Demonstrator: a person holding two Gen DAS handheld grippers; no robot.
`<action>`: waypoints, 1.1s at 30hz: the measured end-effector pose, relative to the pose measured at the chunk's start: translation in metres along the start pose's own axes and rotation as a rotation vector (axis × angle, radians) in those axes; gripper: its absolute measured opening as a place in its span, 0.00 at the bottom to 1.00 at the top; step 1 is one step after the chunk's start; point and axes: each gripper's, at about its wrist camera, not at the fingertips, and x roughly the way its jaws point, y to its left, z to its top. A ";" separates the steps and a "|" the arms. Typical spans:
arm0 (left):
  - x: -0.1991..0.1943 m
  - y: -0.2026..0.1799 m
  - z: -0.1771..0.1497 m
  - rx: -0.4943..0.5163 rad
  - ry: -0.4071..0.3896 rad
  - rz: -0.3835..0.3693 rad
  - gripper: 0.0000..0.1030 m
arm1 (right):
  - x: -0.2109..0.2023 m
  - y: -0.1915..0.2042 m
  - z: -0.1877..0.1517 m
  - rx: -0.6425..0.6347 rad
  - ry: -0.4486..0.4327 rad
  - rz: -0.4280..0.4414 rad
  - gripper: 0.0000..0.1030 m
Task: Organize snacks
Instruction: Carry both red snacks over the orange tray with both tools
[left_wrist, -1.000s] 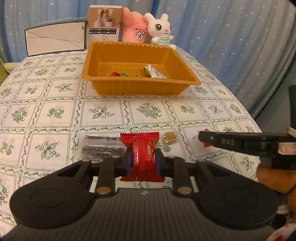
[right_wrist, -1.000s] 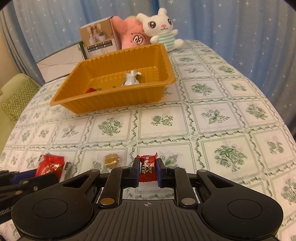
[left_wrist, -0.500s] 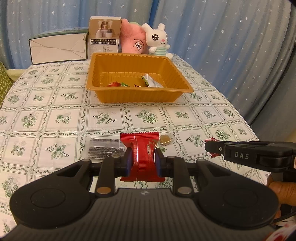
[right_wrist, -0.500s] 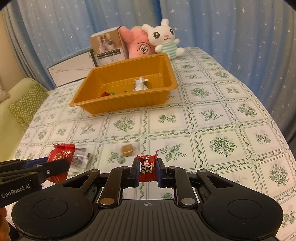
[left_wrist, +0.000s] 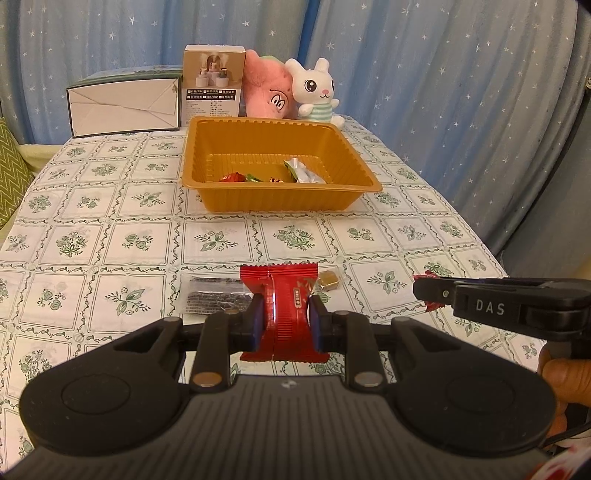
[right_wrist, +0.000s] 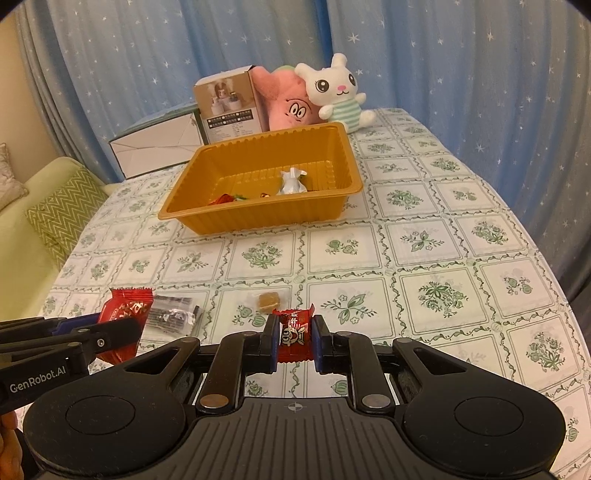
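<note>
Snacks, two in hand: red wrapped bar (left_wrist: 283, 312) pinched across its middle by the left gripper (left_wrist: 283, 320), jaws narrow and closed on it, both crimped ends sticking out free above and below the pads; small red candy (right_wrist: 294, 329) clamped the same way in the right gripper (right_wrist: 294, 338), jaws at their tightest. Both are on the near side of the orange tray (left_wrist: 364, 176), well apart from it and apparently lifted clear of the tablecloth (left_wrist: 122, 240). Handling judgement: both light, foil-type wrappers likely slick and crinkly, contents probably firm enough to take a squeeze; mid-body grip looks right, since the crimped ends would fold or slip. Still lying on the cloth near of the tray: dark clear-wrapped packet (left_wrist: 214, 295) and small caramel-coloured sweet (left_wrist: 328, 279), flat and low, so probably harder to get pads under. Tray already holds a few wrapped pieces along its near wall, including a white-and-green packet (left_wrist: 303, 171). Views differ: left wrist view shows the bar's seam side and only a red corner of the candy behind the right gripper's finger; right wrist view shows the candy's printed face, the bar's puffed front, and a green zigzag cushion (right_wrist: 62, 210) left of the tray.
</note>
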 end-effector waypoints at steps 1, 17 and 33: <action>0.000 -0.001 0.000 0.000 -0.001 -0.001 0.22 | 0.000 0.000 0.000 0.001 0.000 -0.001 0.17; 0.011 0.006 0.023 -0.002 -0.021 -0.016 0.22 | 0.008 -0.008 0.014 -0.012 -0.008 -0.011 0.17; 0.064 0.037 0.108 0.018 -0.057 -0.010 0.22 | 0.060 -0.006 0.103 -0.040 -0.043 0.034 0.17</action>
